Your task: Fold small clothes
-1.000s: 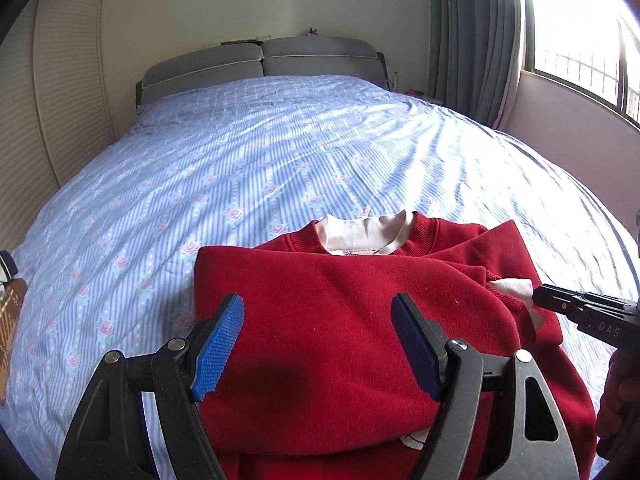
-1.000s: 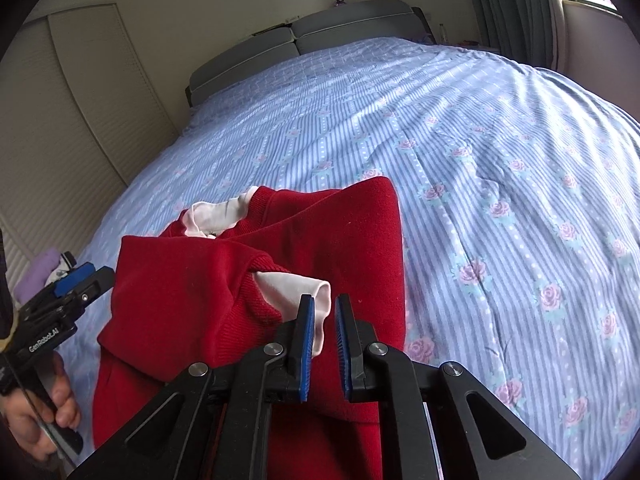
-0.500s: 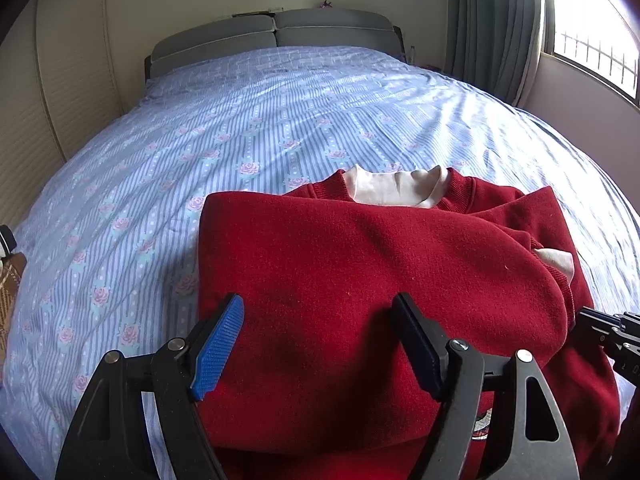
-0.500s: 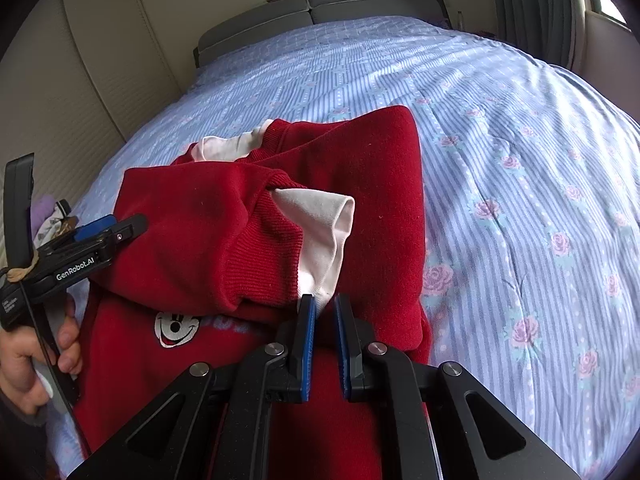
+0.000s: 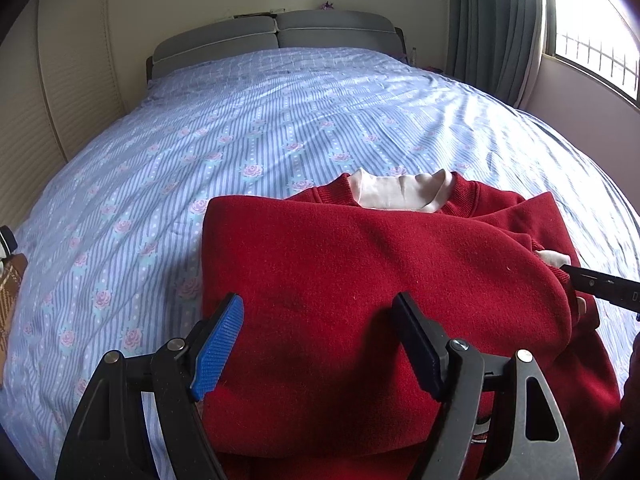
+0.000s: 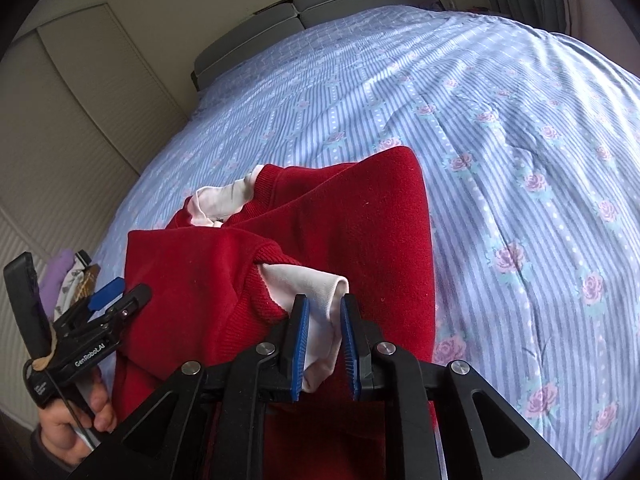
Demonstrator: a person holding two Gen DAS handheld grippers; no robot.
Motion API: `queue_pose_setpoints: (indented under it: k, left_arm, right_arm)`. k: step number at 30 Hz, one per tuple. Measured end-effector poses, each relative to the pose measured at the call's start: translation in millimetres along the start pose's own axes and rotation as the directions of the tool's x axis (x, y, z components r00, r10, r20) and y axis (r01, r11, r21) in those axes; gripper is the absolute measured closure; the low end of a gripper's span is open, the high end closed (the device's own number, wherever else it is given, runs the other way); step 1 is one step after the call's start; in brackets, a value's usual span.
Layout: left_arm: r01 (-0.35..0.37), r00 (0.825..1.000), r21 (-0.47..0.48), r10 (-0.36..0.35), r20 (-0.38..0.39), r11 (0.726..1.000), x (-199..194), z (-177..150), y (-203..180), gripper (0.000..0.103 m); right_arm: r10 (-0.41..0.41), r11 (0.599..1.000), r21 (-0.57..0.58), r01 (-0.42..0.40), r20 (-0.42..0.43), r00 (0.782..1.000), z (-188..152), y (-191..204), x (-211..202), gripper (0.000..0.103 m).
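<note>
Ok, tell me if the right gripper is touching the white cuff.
Touching. The right wrist view shows the white cuff pinched between the blue pads of the right gripper.

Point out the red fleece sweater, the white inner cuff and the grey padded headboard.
red fleece sweater (image 5: pixel 360 272): left wrist view, on the folded front panel.
white inner cuff (image 6: pixel 308 284): right wrist view, on the fabric sticking out of the sleeve.
grey padded headboard (image 5: pixel 272 34): left wrist view, on its middle seam.

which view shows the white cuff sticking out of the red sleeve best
The right wrist view: the white cuff fills the foreground, pinched by the right hand-held gripper. The left wrist view shows only a small patch of it at the sweater's far right edge.
</note>
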State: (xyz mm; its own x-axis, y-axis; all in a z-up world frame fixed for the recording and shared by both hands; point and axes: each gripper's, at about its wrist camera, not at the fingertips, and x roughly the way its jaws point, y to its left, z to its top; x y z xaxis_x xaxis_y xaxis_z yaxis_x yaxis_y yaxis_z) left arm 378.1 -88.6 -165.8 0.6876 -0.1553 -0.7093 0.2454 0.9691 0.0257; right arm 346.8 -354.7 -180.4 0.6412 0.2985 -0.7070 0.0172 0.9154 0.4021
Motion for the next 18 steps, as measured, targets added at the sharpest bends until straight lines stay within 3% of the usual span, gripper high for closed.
queue_pose_setpoints:
  k: [1, 8, 13, 18]
  left_arm:
    - [0.0, 1.0, -0.001, 0.0, 0.001, 1.0, 0.8, -0.4, 0.3, 0.026]
    - [-0.029, 1.0, -0.011, 0.029, 0.006, 1.0, 3.6, 1.6, 5.2, 0.025]
    - [-0.037, 0.999, -0.017, 0.037, 0.001, 0.999, 7.4, -3.0, 9.1, 0.023]
    - [-0.038, 0.999, -0.019, 0.039, 0.027, 0.999, -3.3, -2.9, 9.1, 0.023]
  right_arm:
    - [0.003, 1.0, -0.002, -0.003, 0.007, 1.0, -0.1, 0.5, 0.4, 0.099]
    - [-0.062, 0.996, -0.056, 0.068, 0.103, 0.993, 22.3, 14.4, -10.7, 0.1]
    - [-0.101, 0.993, -0.054, 0.101, 0.018, 0.995, 15.2, 6.4, 7.6, 0.1]
    - [-0.129, 0.989, -0.064, 0.132, 0.049, 0.99, 0.2, 5.0, -7.6, 0.093]
